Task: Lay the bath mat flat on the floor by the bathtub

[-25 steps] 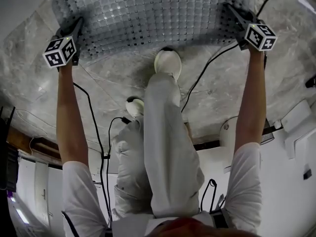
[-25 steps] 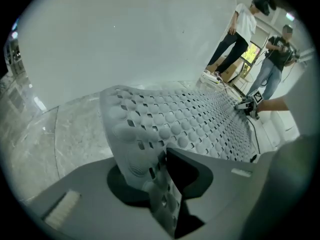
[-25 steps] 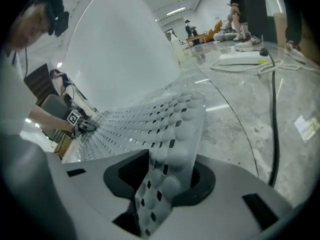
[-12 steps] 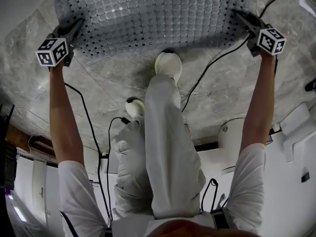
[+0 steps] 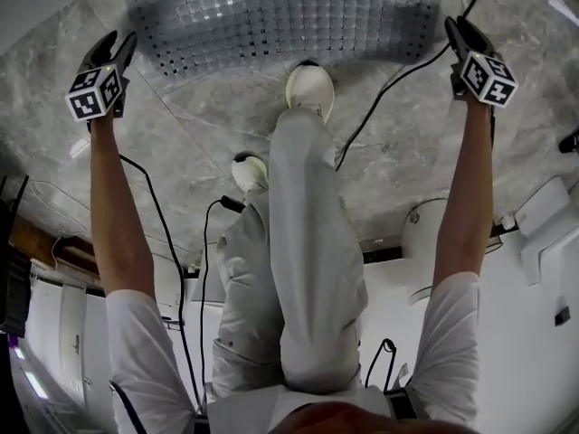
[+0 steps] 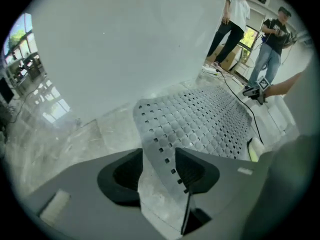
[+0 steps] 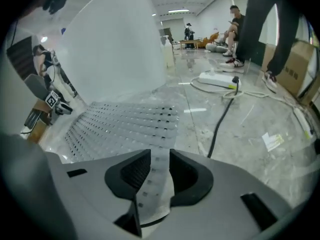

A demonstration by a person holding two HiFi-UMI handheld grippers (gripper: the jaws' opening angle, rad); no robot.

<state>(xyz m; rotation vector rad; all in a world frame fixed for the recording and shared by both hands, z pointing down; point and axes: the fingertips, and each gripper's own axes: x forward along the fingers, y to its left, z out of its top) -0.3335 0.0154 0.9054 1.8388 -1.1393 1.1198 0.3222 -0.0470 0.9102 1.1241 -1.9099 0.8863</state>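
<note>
The translucent grey bath mat [image 5: 280, 16], full of small square holes, lies spread on the marble floor along the white tub wall [image 6: 100, 44]. My left gripper [image 5: 116, 43] hangs just off its near left corner and my right gripper [image 5: 457, 27] just off its near right corner. In the left gripper view the mat [image 6: 200, 124] runs down into the gap of the left gripper [image 6: 159, 154], whose jaws have just been opening, with floor showing beside it. In the right gripper view the mat [image 7: 125, 121] shows face-on in the gap of the right gripper [image 7: 160, 156], whose jaws have just been closing without pressing it.
My legs and pale shoes [image 5: 308, 93] stand just short of the mat. Black cables [image 5: 389, 107] trail over the floor. A power strip [image 7: 217, 79] and a cardboard box [image 7: 295, 69] lie to the right. People stand at the back [image 6: 235, 19].
The mat's near corners, which curled up into both grippers, have dropped and the mat lies flatter. Both grippers have drawn back from it and lifted.
</note>
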